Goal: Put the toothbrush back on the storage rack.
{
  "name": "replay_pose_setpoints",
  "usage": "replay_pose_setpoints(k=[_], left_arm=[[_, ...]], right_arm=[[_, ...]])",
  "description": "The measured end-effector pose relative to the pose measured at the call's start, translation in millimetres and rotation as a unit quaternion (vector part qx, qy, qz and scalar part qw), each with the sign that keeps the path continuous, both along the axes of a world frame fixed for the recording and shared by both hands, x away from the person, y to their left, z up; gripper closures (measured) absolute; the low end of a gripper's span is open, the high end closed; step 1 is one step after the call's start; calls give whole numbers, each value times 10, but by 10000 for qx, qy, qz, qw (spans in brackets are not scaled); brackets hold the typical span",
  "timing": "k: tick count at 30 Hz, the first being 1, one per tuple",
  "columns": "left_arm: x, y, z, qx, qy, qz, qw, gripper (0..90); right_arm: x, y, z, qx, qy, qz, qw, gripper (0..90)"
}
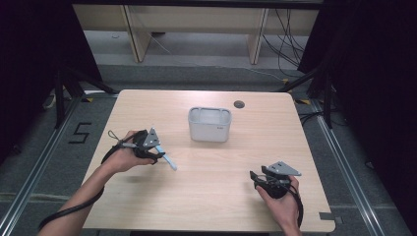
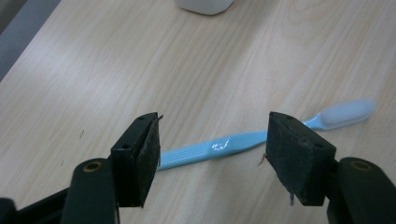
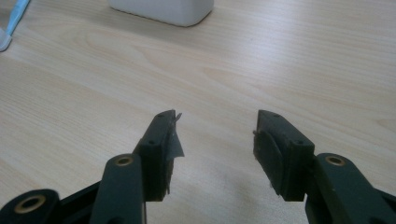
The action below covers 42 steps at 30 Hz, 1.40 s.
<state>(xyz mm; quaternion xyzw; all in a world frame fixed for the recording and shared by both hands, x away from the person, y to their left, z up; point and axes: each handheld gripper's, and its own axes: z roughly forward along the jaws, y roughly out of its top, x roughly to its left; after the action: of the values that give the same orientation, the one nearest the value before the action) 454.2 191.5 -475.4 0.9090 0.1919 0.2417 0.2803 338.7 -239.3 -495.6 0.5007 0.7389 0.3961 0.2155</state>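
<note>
Nearest the person, the right gripper sits low over the front right part of the table, held in the right hand. In the right gripper view its 2 jaws stand apart with only bare wood between them, so it is released and holds nothing.

Farther in and to the left, the left gripper is held in the left hand over the table's left half. In the left gripper view its 2 jaws are spread wide, 1 on each side of a light blue toothbrush. The toothbrush lies flat on the wood; its handle runs across the gap between the jaws and its pale head points to the right of that view, past the right jaw. The pads are level with the handle but not pressed against it; whether either pad touches it cannot be told. In the high view the toothbrush sticks out from under the gripper toward the table's middle, and in the right gripper view its head end shows at the far left.

Beyond both grippers, near the middle of the table, stands a white box with rounded corners, open at the top, well apart from the toothbrush. Behind it a round dark hole sits near the table's far edge.
</note>
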Motion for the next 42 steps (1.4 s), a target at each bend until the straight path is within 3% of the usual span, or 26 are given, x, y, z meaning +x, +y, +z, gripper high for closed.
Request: replay_pose_setpoints(k=[5, 6, 8, 10, 11, 13, 16, 18, 19, 20, 22, 23, 25, 26, 27, 28, 29, 30, 32, 35, 36, 37, 39, 40, 41, 42], left_arm=[[100, -26, -38, 108, 147, -101, 9998, 355], [152, -25, -35, 225, 264, -181, 9992, 355], [169, -27, -33, 271, 295, -207, 9990, 357], [209, -18, -2, 485, 414, -338, 9974, 361], [249, -19, 33, 627, 521, -417, 9958, 363], [278, -21, 70, 758, 575, -480, 9943, 366], [312, -44, 117, 1023, 753, -620, 9900, 365], [331, -58, 134, 1223, 777, -745, 9866, 363], [331, -58, 134, 1223, 777, -745, 9866, 362], [353, -78, 133, 1342, 807, -865, 9839, 360], [364, -84, 126, 1378, 810, -926, 9828, 359], [375, -87, 120, 1460, 820, -994, 9809, 350], [398, -93, 103, 1609, 777, -1097, 9778, 346], [425, -99, 91, 1743, 760, -1200, 9744, 346], [438, -102, 89, 1782, 778, -1247, 9730, 346], [438, -102, 89, 1782, 778, -1247, 9730, 346], [465, -111, 93, 1837, 768, -1318, 9711, 346], [465, -111, 93, 1837, 768, -1318, 9711, 347], [502, -136, 110, 1916, 754, -1427, 9681, 349], [522, -154, 115, 1922, 779, -1477, 9671, 357], [542, -173, 110, 1942, 837, -1535, 9653, 361], [547, -178, 105, 1960, 871, -1556, 9643, 363], [554, -183, 85, 1920, 947, -1543, 9645, 370], [565, -186, 72, 1941, 972, -1593, 9631, 376], [564, -185, 62, 1958, 1026, -1585, 9623, 378], [570, -186, 49, 2002, 1032, -1619, 9608, 380]], right_arm=[[15, -22, -4, -88, -106, 26, 9999, 496], [16, -25, -5, -86, -105, 25, 9999, 496], [14, -26, -3, -59, -36, 33, 10000, 496], [15, -29, -2, 3, -5, 8, 10000, 497], [25, -55, 4, -150, -108, 77, 9998, 498], [26, -56, -2, -79, -115, 41, 9999, 498], [33, -64, -4, -101, -133, 70, 9998, 498], [33, -64, -7, -100, -116, 54, 9999, 498], [31, -73, 0, -154, -81, 64, 9998, 498], [31, -71, -2, -139, -78, 58, 9999, 499], [29, -70, -2, -137, -72, 60, 9999, 498], [13, -44, -4, 38, 63, -3, 10000, 498], [21, -38, -21, 123, 9, 18, 9999, 498], [24, -47, -20, 75, -20, 33, 10000, 498], [14, -57, -6, 1, 39, 12, 10000, 498], [21, -44, -23, 138, 9, 13, 9999, 498], [20, -69, -8, -17, 17, 56, 10000, 498], [20, -69, -8, -17, 17, 56, 10000, 498], [37, -70, -31, -47, -49, 22, 10000, 498], [23, -91, -7, -89, -48, 30, 9999, 499], [24, -86, -14, -38, -57, 28, 10000, 498], [4, -58, -13, 141, 122, -50, 9998, 498], [22, -64, -30, 33, 83, -47, 9999, 498], [35, -86, -33, -25, 44, 53, 10000, 498], [24, -82, -33, 81, 43, 43, 9999, 498], [33, -89, -30, -43, 41, 70, 10000, 499]])
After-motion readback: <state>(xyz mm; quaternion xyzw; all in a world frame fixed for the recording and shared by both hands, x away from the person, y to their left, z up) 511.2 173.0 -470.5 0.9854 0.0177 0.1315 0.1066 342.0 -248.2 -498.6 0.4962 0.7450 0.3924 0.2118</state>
